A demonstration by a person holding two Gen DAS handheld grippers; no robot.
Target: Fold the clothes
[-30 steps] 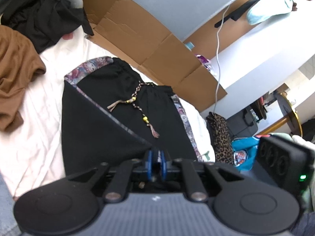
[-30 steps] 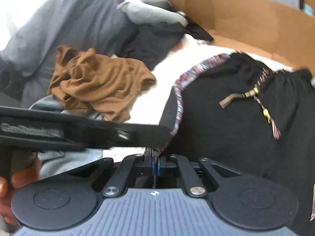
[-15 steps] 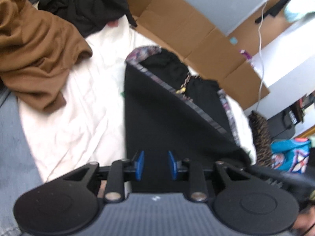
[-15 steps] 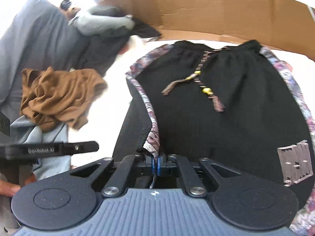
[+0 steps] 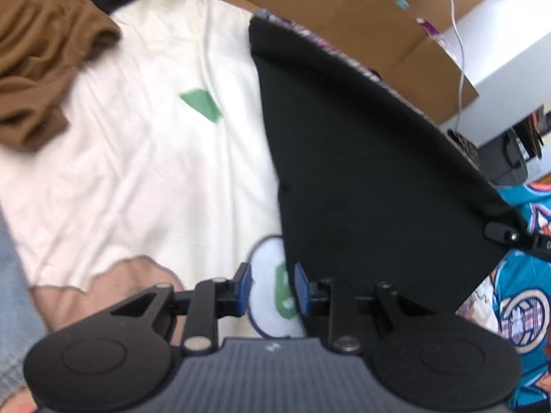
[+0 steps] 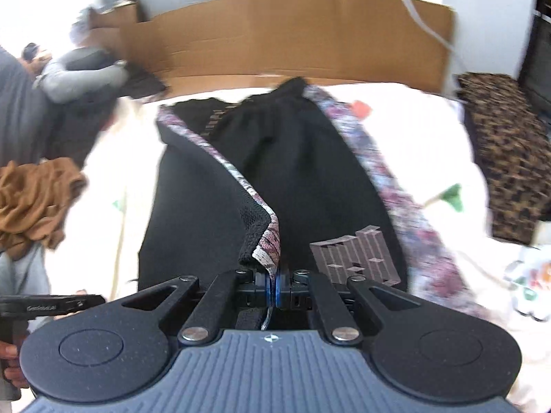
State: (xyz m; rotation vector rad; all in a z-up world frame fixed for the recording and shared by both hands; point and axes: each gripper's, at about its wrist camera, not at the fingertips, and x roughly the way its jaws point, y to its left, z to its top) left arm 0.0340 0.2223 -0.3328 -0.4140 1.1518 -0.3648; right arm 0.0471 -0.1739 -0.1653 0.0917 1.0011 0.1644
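Observation:
Black shorts (image 6: 299, 158) with patterned side stripes lie on a white sheet (image 5: 137, 144), one half lifted and folded across the other. My right gripper (image 6: 273, 287) is shut on the striped hem corner (image 6: 265, 244), holding it up over the shorts. In the left wrist view the raised black panel (image 5: 361, 172) stretches toward the right gripper's arm (image 5: 509, 237) at the right edge. My left gripper (image 5: 272, 290) is open, its blue pads (image 5: 243, 285) apart with nothing between them, just left of the panel's lower edge.
A crumpled brown garment (image 5: 38, 69) lies at the left, dark and grey clothes (image 6: 86, 79) behind it. Cardboard (image 6: 292, 38) stands along the far side. A leopard-print fabric (image 6: 509, 151) is at the right, a teal printed garment (image 5: 523, 296) at the near right.
My left gripper let go of the shorts' corner and opened, then drew back left. My right gripper kept its hold and carried the striped hem across to the right, folding the shorts over.

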